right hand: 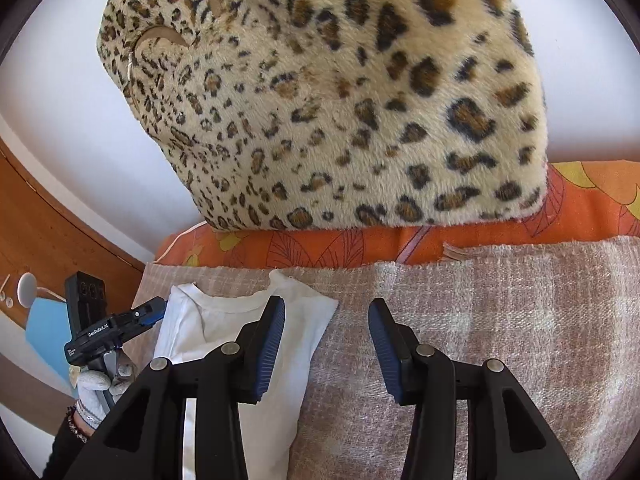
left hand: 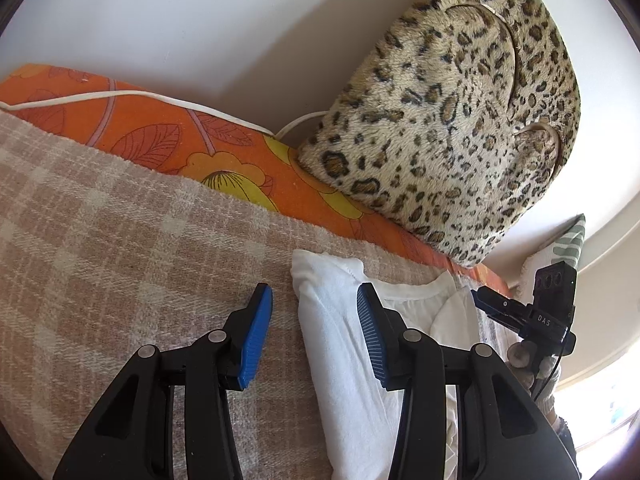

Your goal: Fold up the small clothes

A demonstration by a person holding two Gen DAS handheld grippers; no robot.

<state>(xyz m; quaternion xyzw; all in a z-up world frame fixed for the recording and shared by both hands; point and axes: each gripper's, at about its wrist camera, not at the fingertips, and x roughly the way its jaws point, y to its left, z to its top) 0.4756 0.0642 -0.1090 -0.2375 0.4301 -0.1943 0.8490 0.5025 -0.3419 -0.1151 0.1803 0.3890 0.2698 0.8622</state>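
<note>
Two grippers are in your hands, and both have their jaws apart with nothing between them. Your left gripper (left hand: pixel 314 336) stands over the left edge of the white garment (left hand: pixel 340 344): its left blue pad is above the checked blanket (left hand: pixel 120 220), and its right pad is above the white cloth. Your right gripper (right hand: pixel 326 346) stands over the other edge of the same garment (right hand: pixel 288 344): its left pad is above the white cloth and its right pad is above the blanket (right hand: pixel 500 320).

The white garment lies flat on the beige checked blanket, with its neckline toward the far side, near the blanket's edge. Both side parts look folded inward, so the piece is long and narrow. Whether the pads touch the cloth, you cannot tell from these views.

Behind the blanket you see an orange sheet with a flower pattern (left hand: pixel 168 136), and on it stands a leopard-print cushion (left hand: pixel 460 112) against the white wall. One thin white cable (left hand: pixel 120 96) runs over the orange sheet toward the cushion.

In the right wrist view your left hand (right hand: pixel 96 388) wears a light knitted glove and holds the handle of the left gripper. A brown wooden panel (right hand: pixel 60 232) is at the left side of that view.
</note>
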